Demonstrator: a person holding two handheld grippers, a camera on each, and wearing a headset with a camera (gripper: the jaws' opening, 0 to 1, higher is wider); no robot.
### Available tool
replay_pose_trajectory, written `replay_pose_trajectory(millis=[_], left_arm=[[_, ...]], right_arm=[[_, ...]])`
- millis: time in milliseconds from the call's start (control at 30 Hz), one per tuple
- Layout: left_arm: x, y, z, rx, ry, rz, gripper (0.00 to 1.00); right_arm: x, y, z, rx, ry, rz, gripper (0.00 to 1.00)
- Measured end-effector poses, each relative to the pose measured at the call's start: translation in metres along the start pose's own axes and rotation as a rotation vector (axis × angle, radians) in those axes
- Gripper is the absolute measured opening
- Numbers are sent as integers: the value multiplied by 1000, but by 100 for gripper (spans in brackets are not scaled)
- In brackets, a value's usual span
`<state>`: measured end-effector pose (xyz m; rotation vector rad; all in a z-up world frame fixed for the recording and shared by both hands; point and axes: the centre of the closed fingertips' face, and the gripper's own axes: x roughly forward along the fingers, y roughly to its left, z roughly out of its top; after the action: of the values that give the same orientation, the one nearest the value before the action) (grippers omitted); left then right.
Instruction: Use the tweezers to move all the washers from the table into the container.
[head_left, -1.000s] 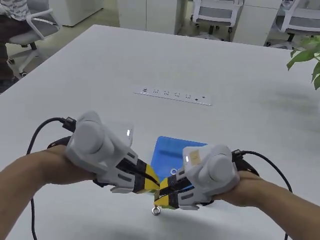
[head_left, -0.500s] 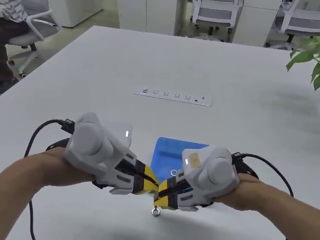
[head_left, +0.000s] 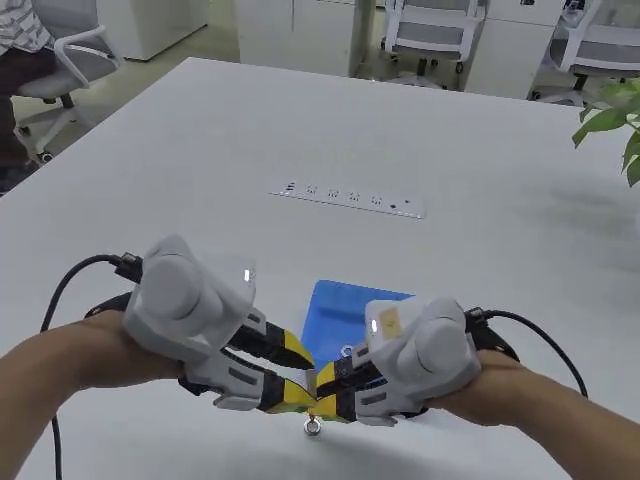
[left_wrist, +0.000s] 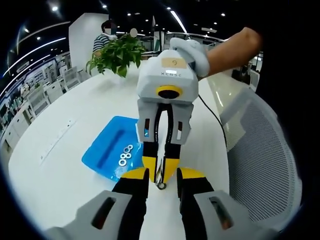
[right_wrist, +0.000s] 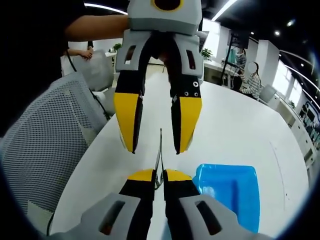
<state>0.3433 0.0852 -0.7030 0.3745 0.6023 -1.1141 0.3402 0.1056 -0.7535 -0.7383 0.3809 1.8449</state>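
White table (head_left: 400, 130); blue container (left_wrist: 107, 150) just beyond the grippers, several washers (left_wrist: 125, 156) already inside; left gripper (right_wrist: 155, 145), jaws spread wide, empty; right gripper (right_wrist: 157, 176), jaws pinched on the tweezers (right_wrist: 159, 150); one washer (head_left: 312, 427) on the table at the tweezer tips, apparently the last to move.

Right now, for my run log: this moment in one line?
right gripper: shut on tweezers | left gripper: open, jaws either side of tweezers | washer: on table | container: holds washers
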Motion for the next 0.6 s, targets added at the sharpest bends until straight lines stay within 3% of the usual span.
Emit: replay_pose_trajectory(millis=[100, 233, 333, 600], left_arm=[[-2, 2, -1, -18, -13, 14, 31], [-5, 5, -3, -47, -28, 44, 48], [-7, 5, -4, -71, -36, 57, 55], [-15, 7, 1, -121, -103, 98, 72]], right_arm=[[-3, -1, 4, -9, 1, -3, 7], [-9, -3, 9, -15, -4, -8, 7], [-14, -4, 13, -15, -6, -10, 7], [-25, -8, 21, -21, -5, -19, 7]])
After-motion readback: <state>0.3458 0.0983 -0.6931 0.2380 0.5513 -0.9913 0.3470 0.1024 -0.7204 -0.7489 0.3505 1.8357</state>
